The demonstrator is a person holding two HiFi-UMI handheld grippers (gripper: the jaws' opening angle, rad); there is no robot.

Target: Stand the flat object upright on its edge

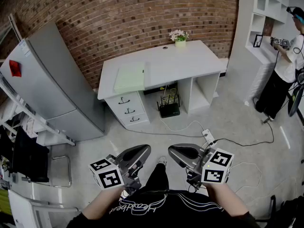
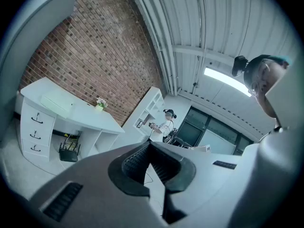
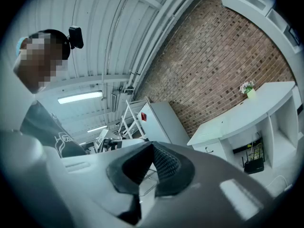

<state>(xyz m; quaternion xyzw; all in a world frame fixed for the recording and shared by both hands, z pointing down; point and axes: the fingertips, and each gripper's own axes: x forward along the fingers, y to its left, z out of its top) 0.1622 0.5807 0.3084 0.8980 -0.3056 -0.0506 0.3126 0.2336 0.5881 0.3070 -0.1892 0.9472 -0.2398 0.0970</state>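
By the brick wall (image 1: 118,23) the table (image 1: 190,61) is bearing the flat object (image 1: 129,77) at its left end; I am holding left tongs (image 1: 141,152) and right tongs (image 1: 175,153) pressed together, empty, well apart from it, risking shoving the object off.

We wear black; our tools are grey
White script crosses our black top (image 1: 142,204); black-and-white marker cubes (image 1: 107,173) back the left gripper (image 1: 145,149) and right gripper (image 1: 172,150).

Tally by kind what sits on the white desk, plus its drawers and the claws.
Flat pale green object: 1
Flower pot: 1
Drawers: 3
Claws: 2, left claw and right claw, both shut, empty
Small dark spot by the pot: likely a cable hole, not counted
Total: 7
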